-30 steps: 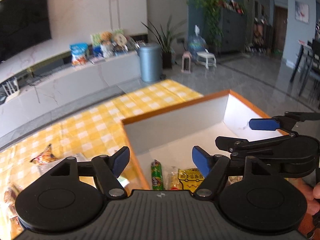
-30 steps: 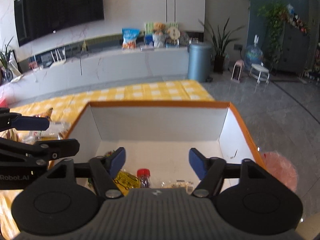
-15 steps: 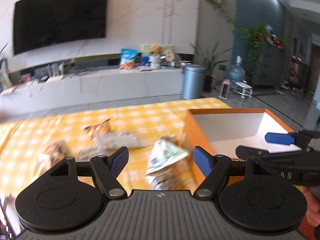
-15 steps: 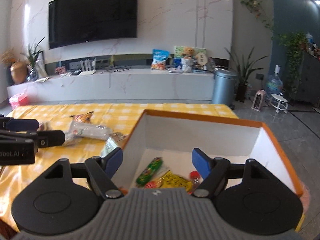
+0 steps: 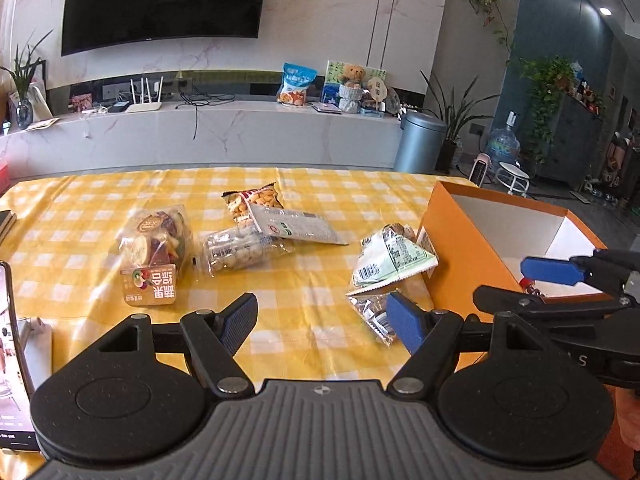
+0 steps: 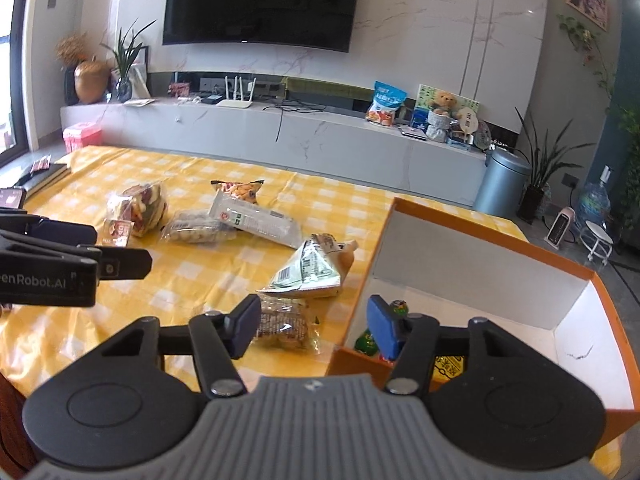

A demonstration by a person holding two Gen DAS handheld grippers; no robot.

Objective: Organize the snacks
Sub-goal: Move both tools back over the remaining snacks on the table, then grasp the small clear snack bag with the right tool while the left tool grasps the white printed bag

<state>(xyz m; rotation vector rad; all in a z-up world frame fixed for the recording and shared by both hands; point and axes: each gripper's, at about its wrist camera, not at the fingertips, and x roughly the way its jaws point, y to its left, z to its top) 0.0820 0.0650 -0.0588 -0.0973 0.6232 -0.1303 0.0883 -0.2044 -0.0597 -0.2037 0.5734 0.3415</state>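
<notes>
Both cameras have swung away from the box interior, which filled their view a second ago, toward the packets left on the yellow checked tablecloth (image 5: 92,204). Nearest, the left gripper (image 5: 322,320) and right gripper (image 6: 314,326) hang with jaws apart, holding nothing. Just past the right one, a clear-wrapped snack (image 6: 284,322) lies at 12 o'clock, touching the green-and-white packet (image 6: 310,270) beyond it, beside the orange box (image 6: 500,236) at 2 o'clock. That box already holds a few snacks, among them a green tube (image 6: 366,342). Farther, at 11 o'clock, lie a nut bag (image 5: 236,250), a white flat packet (image 5: 296,228) overlapping an orange-printed bag (image 5: 254,200), and a dried-fruit pouch (image 5: 154,252). Judged so, six packets remain unboxed.
</notes>
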